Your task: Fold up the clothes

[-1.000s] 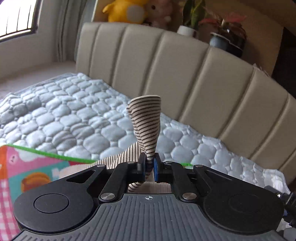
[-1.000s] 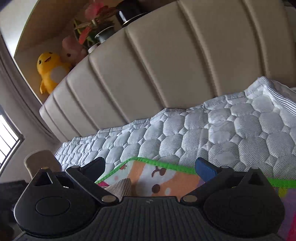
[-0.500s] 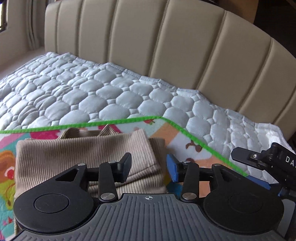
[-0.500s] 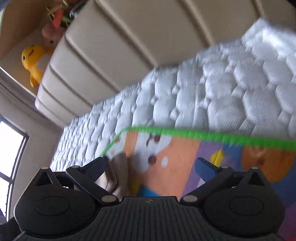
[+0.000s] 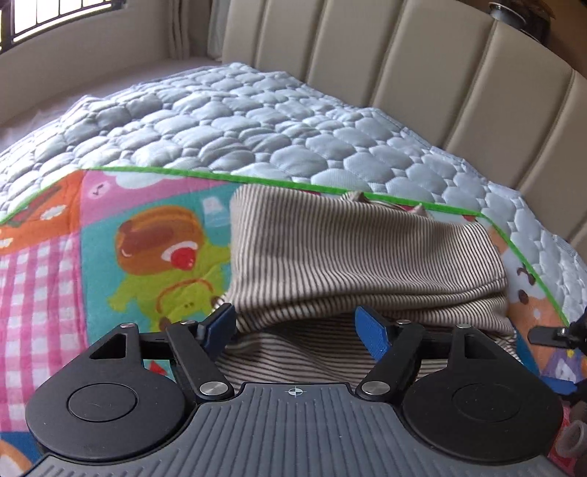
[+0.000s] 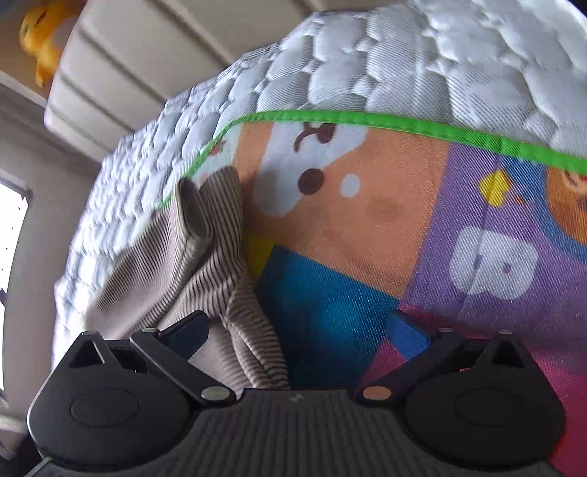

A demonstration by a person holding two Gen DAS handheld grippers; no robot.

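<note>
A beige garment with thin dark stripes lies folded on the colourful cartoon play mat, near the mat's far right corner. My left gripper is open, its blue fingertips spread just over the garment's near edge, holding nothing. In the right wrist view the same garment lies at the left of the mat. My right gripper is open and low over the mat, its left finger beside the garment's edge.
The mat, edged in green, lies on a pale quilted bed cover. A beige padded headboard stands behind. A window is at far left. A yellow plush toy sits above the headboard.
The left gripper let go of the raised striped cloth, which now lies flat and folded. Both grippers have dropped low over the mat and garment.
</note>
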